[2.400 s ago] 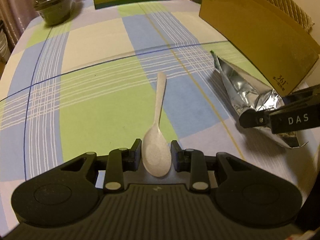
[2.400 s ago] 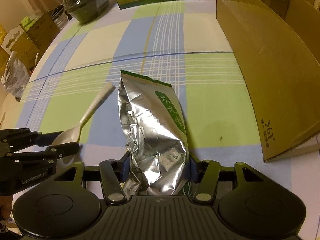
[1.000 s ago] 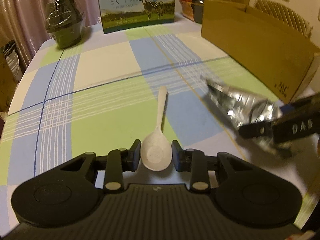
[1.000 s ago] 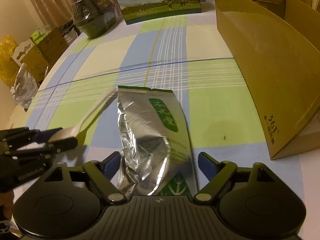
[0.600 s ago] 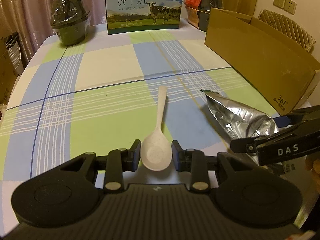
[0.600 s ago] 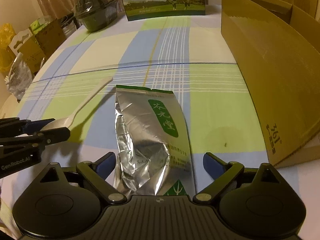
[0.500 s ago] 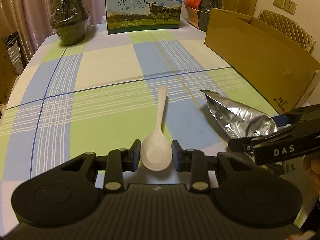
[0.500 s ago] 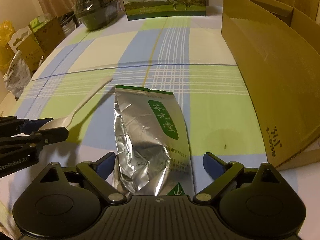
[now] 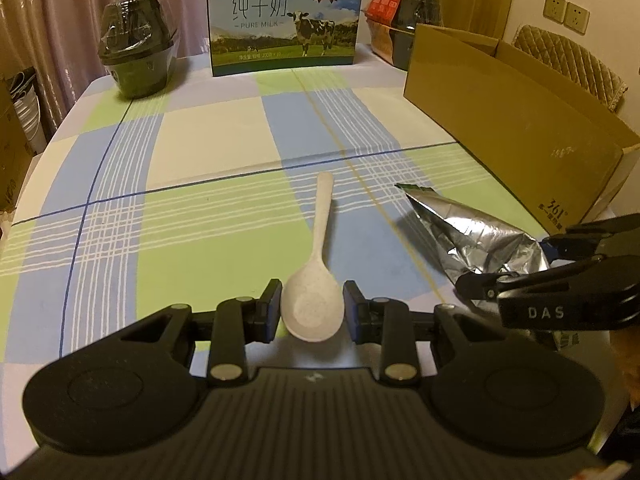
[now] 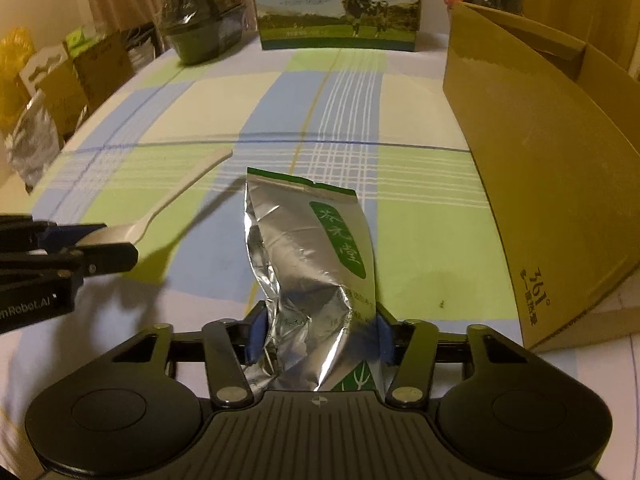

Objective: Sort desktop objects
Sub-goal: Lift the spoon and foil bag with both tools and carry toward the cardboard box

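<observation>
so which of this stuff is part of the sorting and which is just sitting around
In the job:
- spoon, in the left gripper
- foil pouch, in the right gripper
- cardboard box, probably the destination

Lying about:
- milk carton
- wrapped dark bowl

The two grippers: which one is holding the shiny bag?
The right gripper; its pads pinch the silver foil bag. The left gripper holds a white spoon.
</observation>
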{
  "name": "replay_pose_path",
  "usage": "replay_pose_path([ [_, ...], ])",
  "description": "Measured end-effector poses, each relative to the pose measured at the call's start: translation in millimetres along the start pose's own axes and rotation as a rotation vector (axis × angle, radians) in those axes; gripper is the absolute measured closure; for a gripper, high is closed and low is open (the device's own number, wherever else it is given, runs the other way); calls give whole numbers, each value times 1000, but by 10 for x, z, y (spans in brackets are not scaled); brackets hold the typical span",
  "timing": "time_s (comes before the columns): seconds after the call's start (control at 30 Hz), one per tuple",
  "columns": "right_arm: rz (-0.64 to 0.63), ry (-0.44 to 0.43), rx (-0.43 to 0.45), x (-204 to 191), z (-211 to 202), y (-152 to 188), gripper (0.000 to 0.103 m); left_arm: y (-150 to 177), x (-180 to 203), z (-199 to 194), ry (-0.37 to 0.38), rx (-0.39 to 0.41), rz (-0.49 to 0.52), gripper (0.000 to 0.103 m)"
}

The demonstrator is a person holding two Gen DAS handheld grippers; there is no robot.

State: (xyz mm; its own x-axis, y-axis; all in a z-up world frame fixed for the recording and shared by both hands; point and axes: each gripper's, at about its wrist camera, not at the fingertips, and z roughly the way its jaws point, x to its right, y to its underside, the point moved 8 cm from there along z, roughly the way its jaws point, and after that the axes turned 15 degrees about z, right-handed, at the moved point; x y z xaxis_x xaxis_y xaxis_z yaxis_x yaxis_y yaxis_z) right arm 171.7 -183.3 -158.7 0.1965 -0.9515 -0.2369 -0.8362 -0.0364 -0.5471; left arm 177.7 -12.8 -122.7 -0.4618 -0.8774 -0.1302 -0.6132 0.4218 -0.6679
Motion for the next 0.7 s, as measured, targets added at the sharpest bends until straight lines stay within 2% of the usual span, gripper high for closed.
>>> replay_pose_path([
  [0.4, 70, -43, 53, -8, -331, -130, 56, -126, 70, -131, 1, 32, -1, 76],
  [0.7, 108, -76, 105, -59, -714, -295, 56, -310, 212, -409, -12, 63, -28, 76],
])
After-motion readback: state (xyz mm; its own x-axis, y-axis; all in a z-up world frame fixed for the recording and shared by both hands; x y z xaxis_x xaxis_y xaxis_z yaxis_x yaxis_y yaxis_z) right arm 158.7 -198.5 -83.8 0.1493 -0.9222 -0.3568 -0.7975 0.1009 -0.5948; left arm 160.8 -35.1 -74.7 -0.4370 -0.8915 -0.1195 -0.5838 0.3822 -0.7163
